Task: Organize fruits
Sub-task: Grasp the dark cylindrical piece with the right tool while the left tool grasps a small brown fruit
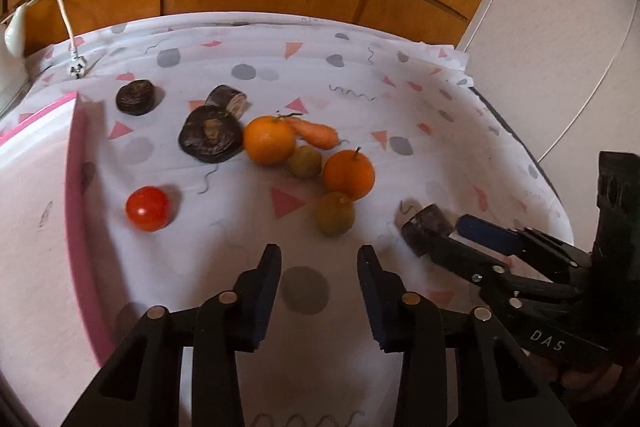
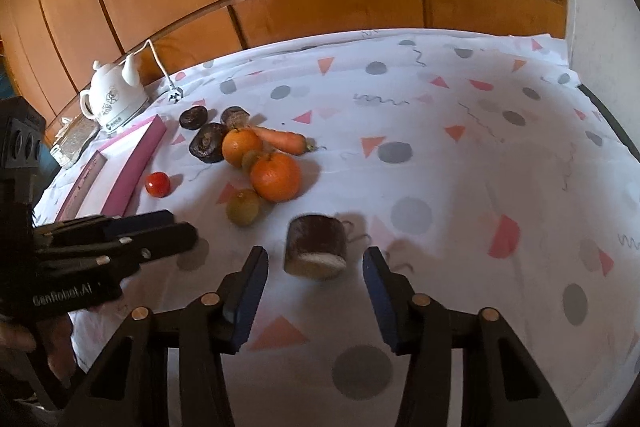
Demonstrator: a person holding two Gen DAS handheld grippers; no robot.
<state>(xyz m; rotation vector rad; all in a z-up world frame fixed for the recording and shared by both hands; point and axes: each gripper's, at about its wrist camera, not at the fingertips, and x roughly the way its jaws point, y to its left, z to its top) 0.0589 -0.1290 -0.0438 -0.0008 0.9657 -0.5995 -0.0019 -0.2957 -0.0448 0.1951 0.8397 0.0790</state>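
Right wrist view: right gripper spread wide, blue-padded fingers either side of a dark-skinned cut cylinder of root with a pale cut face. Pads look clear of it; piece rests on the white cloth with grey dots and pink triangles. Judged: lined up for a pinch across the round flanks, cut face toward the camera.

Left wrist view: left gripper also wide, nothing between its fingers, hanging over bare cloth nearer than the produce. Likely waiting its turn.

Farther out, a loose cluster mid-cloth:
- two round oranges with stems, one far, one nearer
- two small dull-green round fruits beside them
- tapered orange carrot, touching the far orange
- three more dark root pieces at far left
- glossy red tomato apart, left, near a pink-edged flat box

White ceramic kettle at far left by the wooden panels. Fruits and vegetables still mixed; sorting looks early.
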